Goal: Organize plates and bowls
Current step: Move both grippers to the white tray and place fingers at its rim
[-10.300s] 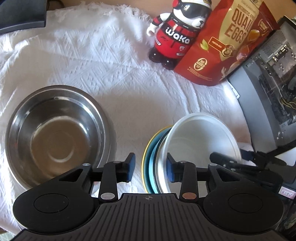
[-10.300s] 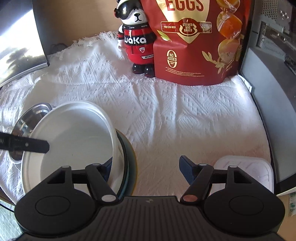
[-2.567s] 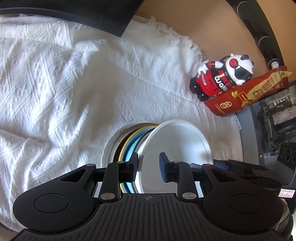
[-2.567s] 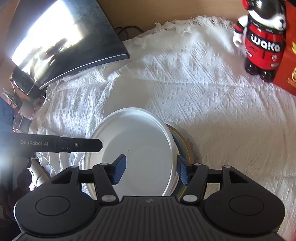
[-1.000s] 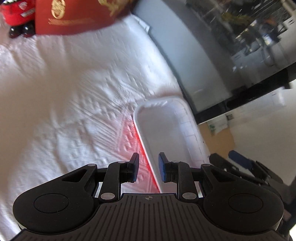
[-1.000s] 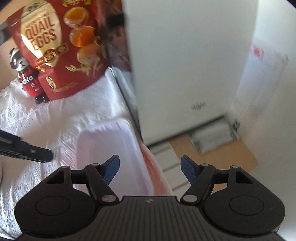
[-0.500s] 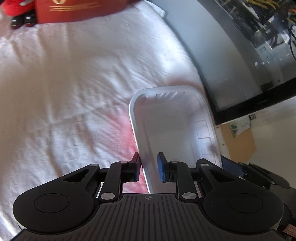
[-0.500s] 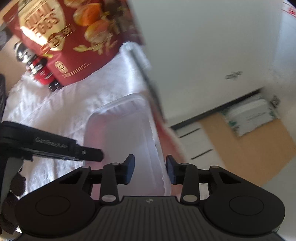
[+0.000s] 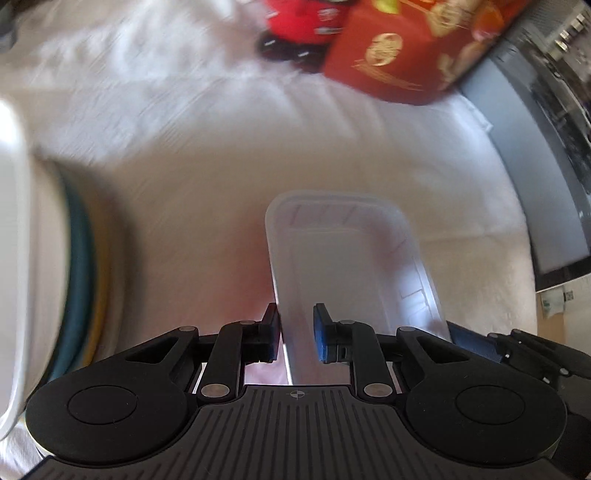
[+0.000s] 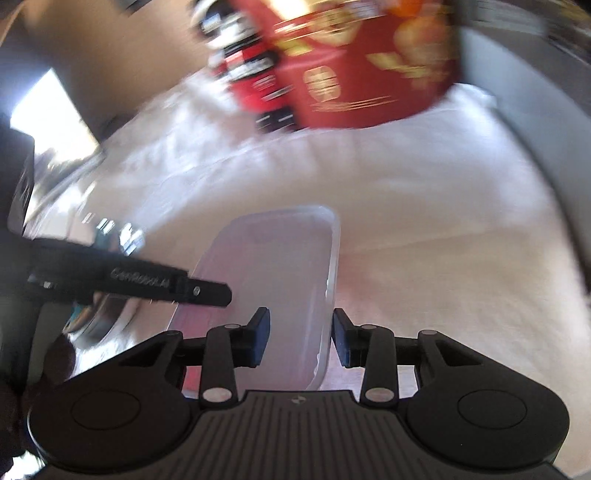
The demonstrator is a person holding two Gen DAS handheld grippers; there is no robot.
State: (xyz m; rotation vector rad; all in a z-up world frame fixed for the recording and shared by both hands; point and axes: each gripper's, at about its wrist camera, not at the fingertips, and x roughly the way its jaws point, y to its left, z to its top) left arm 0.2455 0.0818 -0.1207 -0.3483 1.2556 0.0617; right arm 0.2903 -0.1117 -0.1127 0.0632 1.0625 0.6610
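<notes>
A translucent white rectangular tray is seen lifted on edge above a bench draped in a white textured cloth, with both wrist views blurred by motion. The left tool is clamped on the tray's left rim, its 2 blue pads pressed close with the thin plastic wall between them. In the right wrist view, the right tool is shown with its fingers parted around the tray's right rim; the right pad lies just beside the rim while the left pad stands clear over the tray's inside, so whether the plastic is actually gripped cannot be told. The tray is pictured near the middle of the cloth, in front of both tools, with its long side running away from the cameras. At the left edge of the left wrist view, a stack of dishes is partly visible: a white bowl resting over a teal plate and a yellow plate. At the far end of the cloth, a red snack pouch is seen beside a red and black toy figure. A grey computer case is positioned along the right side of the bench. The left tool's black body is caught crossing the left of the right wrist view.
</notes>
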